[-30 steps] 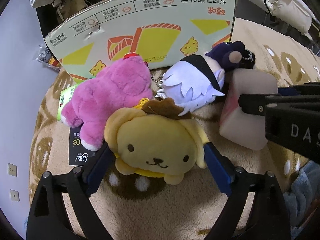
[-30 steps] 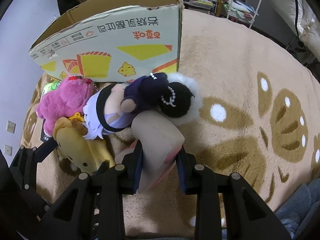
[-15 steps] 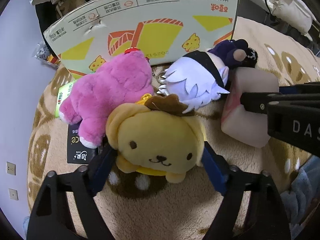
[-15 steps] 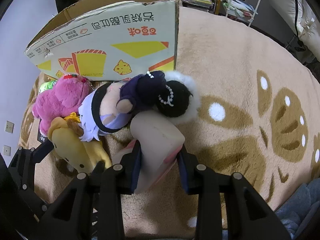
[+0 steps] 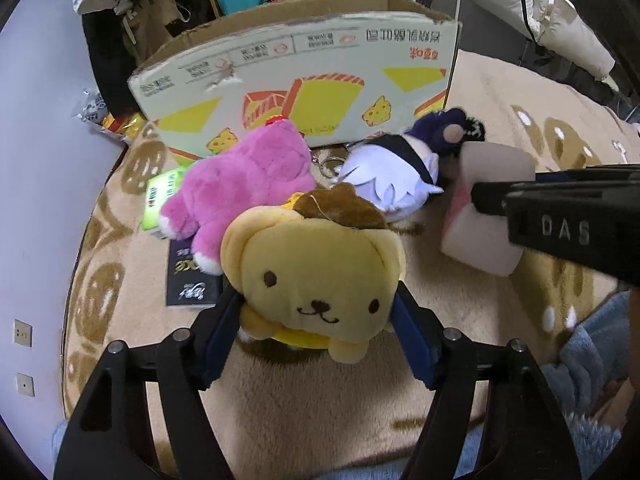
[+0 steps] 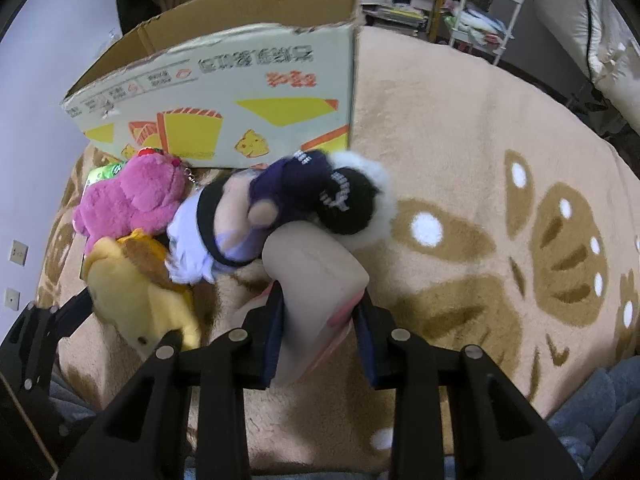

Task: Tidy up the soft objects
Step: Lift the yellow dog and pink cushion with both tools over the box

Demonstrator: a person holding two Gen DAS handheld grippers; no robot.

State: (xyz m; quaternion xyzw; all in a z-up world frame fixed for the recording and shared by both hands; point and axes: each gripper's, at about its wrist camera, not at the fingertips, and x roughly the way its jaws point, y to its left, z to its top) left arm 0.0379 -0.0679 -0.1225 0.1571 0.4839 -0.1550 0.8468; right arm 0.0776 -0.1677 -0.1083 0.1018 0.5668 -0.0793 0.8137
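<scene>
left gripper [image 5: 316, 332]: jaws closing, blue pads pressed on both sides of the yellow dog plush [image 5: 316, 276], its face toward the camera. right gripper [image 6: 320, 332]: jaws clamped on the beige-pink soft block [image 6: 316, 280], which sits on the tan patterned rug [image 6: 460, 128]. just beyond: pink bear plush [image 5: 244, 184] and white-haired doll plush [image 5: 392, 176], lying side by side, touching the dog. behind them an open cardboard box [image 5: 304, 80] stands on the rug.
</scene>
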